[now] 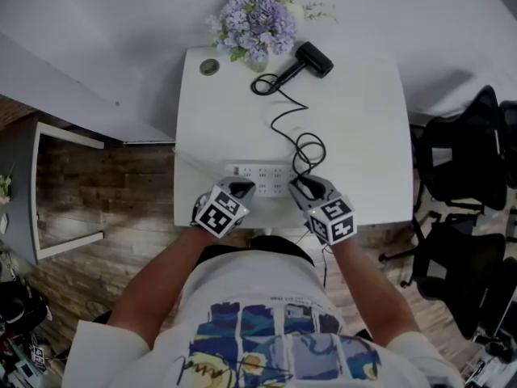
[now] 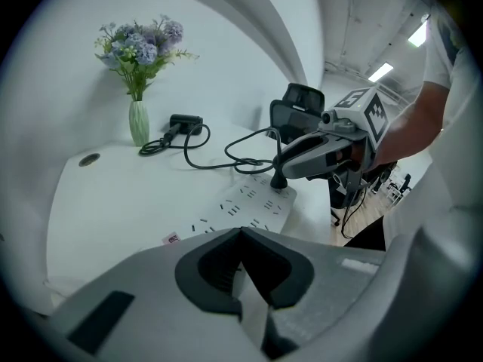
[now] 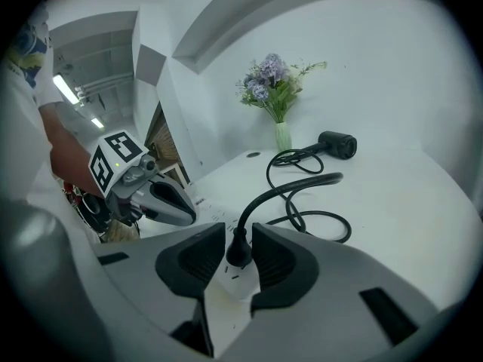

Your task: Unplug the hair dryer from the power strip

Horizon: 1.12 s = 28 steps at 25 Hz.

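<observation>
Two jobs, one per tong: my right gripper [image 3: 240,241] pinches the plug [image 3: 238,255] of the hair dryer [image 1: 313,59], seated in the power strip [image 2: 245,202] at the table's [image 1: 363,136] near edge, ready to pull. My left gripper [image 2: 241,236], jaws pressed together on nothing, hangs over the strip's other end, likely to pin it.

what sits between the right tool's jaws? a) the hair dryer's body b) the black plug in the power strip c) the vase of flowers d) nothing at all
b: the black plug, seated in the power strip, stands between the jaws of the right tool.
</observation>
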{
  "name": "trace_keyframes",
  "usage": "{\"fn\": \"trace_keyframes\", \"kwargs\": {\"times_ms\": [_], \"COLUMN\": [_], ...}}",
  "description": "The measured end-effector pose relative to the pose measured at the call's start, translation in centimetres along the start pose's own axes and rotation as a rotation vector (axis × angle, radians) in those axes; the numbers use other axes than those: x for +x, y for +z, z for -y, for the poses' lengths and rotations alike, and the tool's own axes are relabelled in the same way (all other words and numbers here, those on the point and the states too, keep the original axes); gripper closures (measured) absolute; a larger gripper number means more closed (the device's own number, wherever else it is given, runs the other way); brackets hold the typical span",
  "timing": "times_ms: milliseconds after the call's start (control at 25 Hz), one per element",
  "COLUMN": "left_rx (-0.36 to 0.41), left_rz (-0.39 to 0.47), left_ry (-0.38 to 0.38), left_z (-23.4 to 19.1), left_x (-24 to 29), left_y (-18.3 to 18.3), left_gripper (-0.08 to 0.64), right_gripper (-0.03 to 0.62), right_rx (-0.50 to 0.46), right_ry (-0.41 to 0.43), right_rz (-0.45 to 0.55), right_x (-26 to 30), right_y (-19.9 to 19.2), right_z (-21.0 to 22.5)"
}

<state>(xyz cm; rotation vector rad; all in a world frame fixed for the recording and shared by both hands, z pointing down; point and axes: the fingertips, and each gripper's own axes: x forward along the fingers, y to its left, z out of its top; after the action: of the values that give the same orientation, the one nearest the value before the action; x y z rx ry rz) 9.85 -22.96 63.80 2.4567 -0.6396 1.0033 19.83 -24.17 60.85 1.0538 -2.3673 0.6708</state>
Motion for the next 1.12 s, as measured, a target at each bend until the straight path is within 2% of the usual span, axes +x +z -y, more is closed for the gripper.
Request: {"fn": "trace_keyframes", "kwargs": {"times_ms": [360,1120], "left_rx": [-0.019,-0.041], "left_rz": [0.012,-0.009], "left_ry": [-0.02,-0.039], "left_z": [-0.13,-0.35], "left_x": [-0.02,0.21], "left_y": [0.03,-0.18], "left_gripper": [0.558,0.558], "right_gripper": [0.514,0.538], "right_rx": [-0.012,-0.07], "right_ry": [-0.004,-0.026], "right_rz": [-0.022,-0.014], "right_x": [0.49,0.24], "right_y": [-0.53,0.24], "right_z": [0.23,-0.38]}}
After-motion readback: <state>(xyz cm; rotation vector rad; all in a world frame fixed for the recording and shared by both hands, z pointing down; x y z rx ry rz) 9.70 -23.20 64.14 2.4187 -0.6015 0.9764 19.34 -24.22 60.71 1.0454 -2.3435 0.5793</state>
